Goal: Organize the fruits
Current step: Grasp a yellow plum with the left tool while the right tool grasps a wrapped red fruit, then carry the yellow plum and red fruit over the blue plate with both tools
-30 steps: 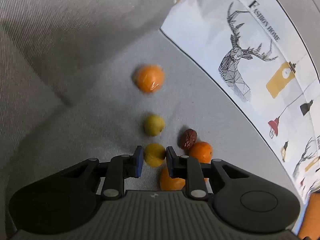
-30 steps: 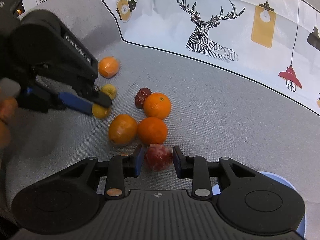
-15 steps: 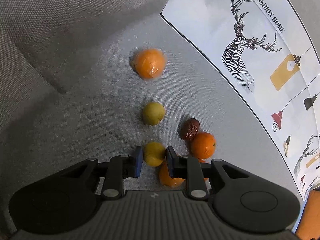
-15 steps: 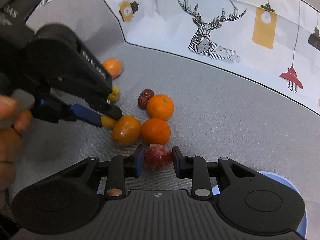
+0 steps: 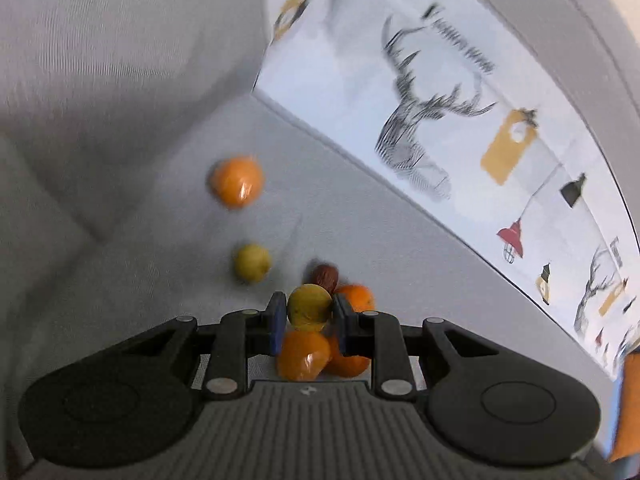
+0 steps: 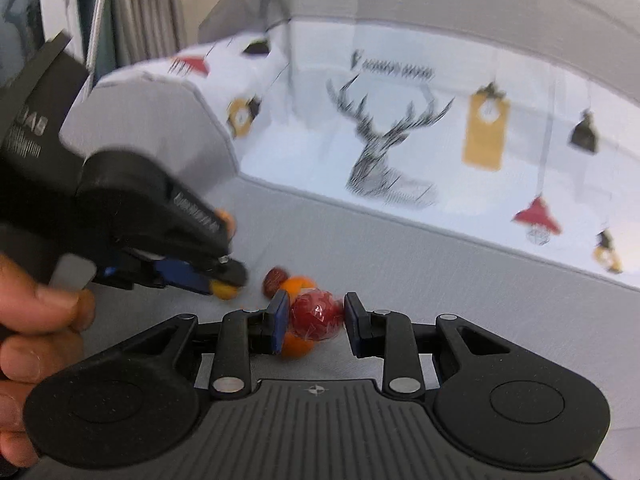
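My left gripper (image 5: 309, 312) is shut on a small yellow fruit (image 5: 309, 306) and holds it above the grey cushion. Under it lie two oranges (image 5: 303, 356), a third orange (image 5: 358, 297) and a dark red date (image 5: 325, 274). Another yellow fruit (image 5: 252, 263) and a wrapped orange (image 5: 237, 180) lie farther off. My right gripper (image 6: 316, 314) is shut on a wrapped red fruit (image 6: 317, 314), lifted off the cushion. The left gripper (image 6: 224, 284) with its yellow fruit (image 6: 225, 290) shows in the right wrist view, to the left.
A printed white cloth with a deer drawing (image 5: 424, 128) covers the sofa back behind the fruits. The grey armrest (image 6: 144, 120) rises at the left. An orange object (image 5: 628, 404) sits at the far right edge.
Both grippers have lifted, each with its fruit, off the cushion. The left one has moved right, over the pile of oranges. The views tilted up and blurred.
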The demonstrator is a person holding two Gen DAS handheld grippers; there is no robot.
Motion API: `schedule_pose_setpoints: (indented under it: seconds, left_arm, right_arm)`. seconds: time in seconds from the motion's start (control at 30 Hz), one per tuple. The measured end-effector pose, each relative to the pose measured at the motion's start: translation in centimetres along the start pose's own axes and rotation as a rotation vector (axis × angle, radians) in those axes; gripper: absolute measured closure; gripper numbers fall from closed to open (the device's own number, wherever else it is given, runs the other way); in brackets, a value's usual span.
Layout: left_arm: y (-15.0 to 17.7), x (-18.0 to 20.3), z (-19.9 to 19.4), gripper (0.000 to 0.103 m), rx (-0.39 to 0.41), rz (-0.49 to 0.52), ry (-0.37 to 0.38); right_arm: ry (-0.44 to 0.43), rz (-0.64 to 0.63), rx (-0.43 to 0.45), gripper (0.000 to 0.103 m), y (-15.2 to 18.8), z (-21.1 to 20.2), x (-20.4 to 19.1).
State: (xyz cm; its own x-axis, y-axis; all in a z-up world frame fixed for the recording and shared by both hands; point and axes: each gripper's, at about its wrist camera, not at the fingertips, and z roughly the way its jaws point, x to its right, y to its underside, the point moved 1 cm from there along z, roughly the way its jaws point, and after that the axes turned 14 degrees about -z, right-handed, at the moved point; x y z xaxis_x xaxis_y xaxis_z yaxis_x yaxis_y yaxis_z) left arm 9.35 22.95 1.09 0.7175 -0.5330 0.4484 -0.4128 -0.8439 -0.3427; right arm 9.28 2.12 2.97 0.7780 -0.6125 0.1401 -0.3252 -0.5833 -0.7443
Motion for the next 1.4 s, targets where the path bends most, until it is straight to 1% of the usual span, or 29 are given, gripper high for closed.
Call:
schedule_pose_setpoints:
  seconds: [0.1,0.17,0.27,0.37,0.47,0.53,0.57,0.6,0.63,0.67,0.73,0.77,0.87,1.03,1.27,1.4]
  left_arm:
    - [-0.4,1.2,-2.5,0.076,0.091,0.058,0.001]
    - [-0.2,2.1,-4.2,0.076,0.124,0.083,0.013]
    - [1.1,3.3,-6.1,0.076,0.134,0.133,0.037]
    - [4.0,4.2,-7.7,0.076,0.153,0.229,0.047]
    - [7.2,4.3,-7.9,0.076,0.164,0.327,0.05]
    - [9.5,3.7,-7.3,0.076,0.151,0.384,0.035]
    - [10.4,3.2,-6.8,0.076,0.132,0.404,0.027]
    - [11.1,2.9,-6.4,0.076,0.102,0.417,0.023]
    - [11.5,3.0,-6.3,0.076,0.081,0.428,0.036]
    - [11.8,3.1,-6.4,0.076,0.083,0.449,0.053]
    - [12.5,3.8,-6.6,0.076,0.113,0.526,0.064]
    - [12.8,3.9,-6.4,0.076,0.109,0.539,0.066]
    - [12.8,3.8,-5.4,0.076,0.058,0.51,0.082]
    - [12.7,4.1,-4.4,0.076,-0.01,0.472,0.137]
    - [12.6,5.0,-3.4,0.076,-0.053,0.443,0.204]
    - [13.1,5.6,-3.3,0.076,-0.059,0.461,0.23]
  right_arm:
    - [0.011,0.053,0.054,0.072,-0.9,-3.7,2.2]
    - [0.023,0.098,0.09,0.072,-0.9,-6.7,4.0]
    - [0.063,0.136,0.117,0.072,0.0,-10.0,5.9]
    - [0.109,0.183,0.131,0.072,2.0,-12.0,7.1]
    - [0.143,0.258,0.115,0.072,5.1,-12.3,7.7]
    - [0.148,0.303,0.069,0.072,7.3,-11.9,7.9]
    - [0.147,0.323,0.043,0.072,8.3,-11.6,8.1]
    - [0.151,0.335,0.026,0.072,8.8,-11.4,8.2]
    - [0.158,0.344,0.02,0.072,9.2,-11.4,8.4]
    - [0.168,0.348,0.021,0.072,9.4,-11.6,8.7]
    - [0.193,0.346,0.026,0.072,9.9,-12.0,9.3]
    - [0.201,0.345,0.025,0.072,10.1,-12.1,9.6]
    - [0.219,0.35,0.008,0.072,10.9,-12.0,10.5]
    - [0.234,0.331,-0.01,0.072,11.5,-11.8,11.2]
    - [0.25,0.295,-0.019,0.072,12.1,-11.9,11.6]
    - [0.246,0.296,-0.024,0.072,12.2,-11.8,11.7]
